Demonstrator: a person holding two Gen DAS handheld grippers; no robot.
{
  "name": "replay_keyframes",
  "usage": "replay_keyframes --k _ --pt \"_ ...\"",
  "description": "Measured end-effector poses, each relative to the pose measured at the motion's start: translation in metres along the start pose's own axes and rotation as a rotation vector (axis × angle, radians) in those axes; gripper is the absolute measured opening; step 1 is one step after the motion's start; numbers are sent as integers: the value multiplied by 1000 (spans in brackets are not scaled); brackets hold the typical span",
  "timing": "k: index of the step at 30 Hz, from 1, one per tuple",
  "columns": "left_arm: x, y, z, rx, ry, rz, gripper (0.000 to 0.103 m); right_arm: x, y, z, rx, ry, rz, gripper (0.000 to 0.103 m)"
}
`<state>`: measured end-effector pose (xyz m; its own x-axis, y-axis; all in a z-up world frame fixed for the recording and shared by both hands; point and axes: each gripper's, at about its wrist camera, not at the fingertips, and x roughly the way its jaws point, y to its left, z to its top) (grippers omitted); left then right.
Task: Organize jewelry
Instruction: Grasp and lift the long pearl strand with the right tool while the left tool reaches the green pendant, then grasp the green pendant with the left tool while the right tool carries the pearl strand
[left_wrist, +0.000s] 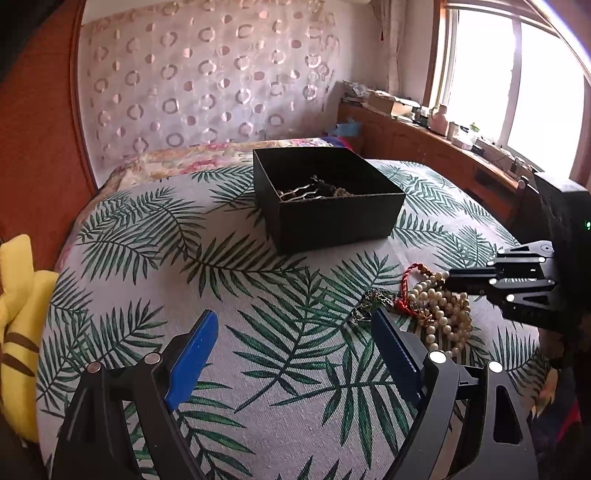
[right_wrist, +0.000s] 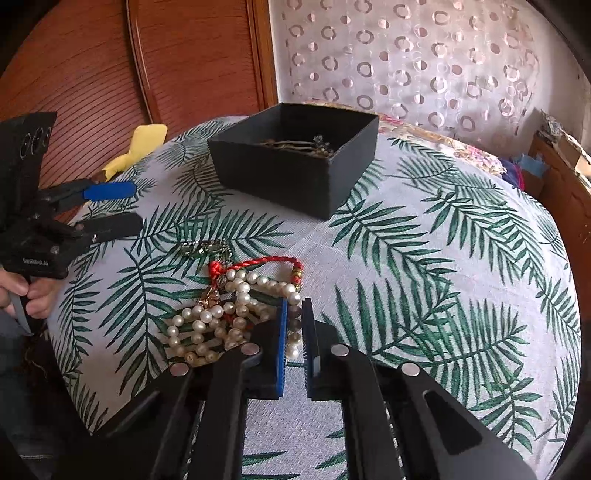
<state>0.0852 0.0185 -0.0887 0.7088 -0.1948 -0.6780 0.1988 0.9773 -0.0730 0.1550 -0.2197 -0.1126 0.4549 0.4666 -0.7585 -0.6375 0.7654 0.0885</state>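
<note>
My left gripper (left_wrist: 291, 354) hangs above the leaf-print cloth (left_wrist: 258, 295) with its blue pads spread wide and nothing between them. From the right wrist view I see it off to the side, well apart from the jewelry pile.

My right gripper (right_wrist: 293, 332) is down at the near edge of the pile, its jaws drawn close with only a narrow gap — pearls of the pearl necklace (right_wrist: 221, 321) sit in that gap, though I cannot tell whether the pads actually pinch them. In the left wrist view its black fingers reach into the same heap (left_wrist: 443, 310).

The pearls lie tangled with a red braided cord (right_wrist: 266, 263), which loops along the far side of the heap, and a small dark metallic piece (right_wrist: 205, 246) rests just beyond them on the cloth.

The black box (left_wrist: 325, 199) stands open farther back on the cloth, well apart from the pile — a few pieces, including wavy metal hairpins (left_wrist: 295, 194), already lie inside.
</note>
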Motion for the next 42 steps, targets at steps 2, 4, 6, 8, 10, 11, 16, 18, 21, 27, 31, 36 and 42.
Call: replay_keyframes --k 2,4,6,8,10,11,16,18,21,27,31,36,42 --pt "1 -1 0 1 5 -4 81 -8 -2 0 11 -26 1 8" --pt "3 -3 -1 3 12 -7 81 -16 -2 3 19 -53 0 8" --pt "5 -6 -1 9 16 -11 81 -26 -3 5 20 -83 0 8" --pt "7 -10 -1 14 22 -10 81 -34 -1 10 19 -109 -2 8" --pt "5 -13 -1 14 21 -11 81 -45 2 15 12 -134 -6 8" --pt "4 -14 -1 15 18 -15 81 -51 3 17 7 -145 -6 8" --pt "0 -20 -3 23 18 -23 81 -77 11 26 -14 -205 -9 8" --pt "0 -23 -2 28 18 -27 81 -87 14 29 -18 -230 -11 8" --pt "0 -27 -2 34 18 -29 81 -97 16 33 -20 -254 -15 9" --pt "7 -35 -2 55 41 -55 75 -112 15 39 -19 -291 -26 9" --pt "16 -41 0 73 76 -68 54 -116 11 41 2 -307 -29 9" --pt "28 -45 4 81 105 -77 45 -120 5 43 24 -319 -29 9" --pt "40 -51 7 111 130 -54 36 -120 2 46 29 -322 -34 9"
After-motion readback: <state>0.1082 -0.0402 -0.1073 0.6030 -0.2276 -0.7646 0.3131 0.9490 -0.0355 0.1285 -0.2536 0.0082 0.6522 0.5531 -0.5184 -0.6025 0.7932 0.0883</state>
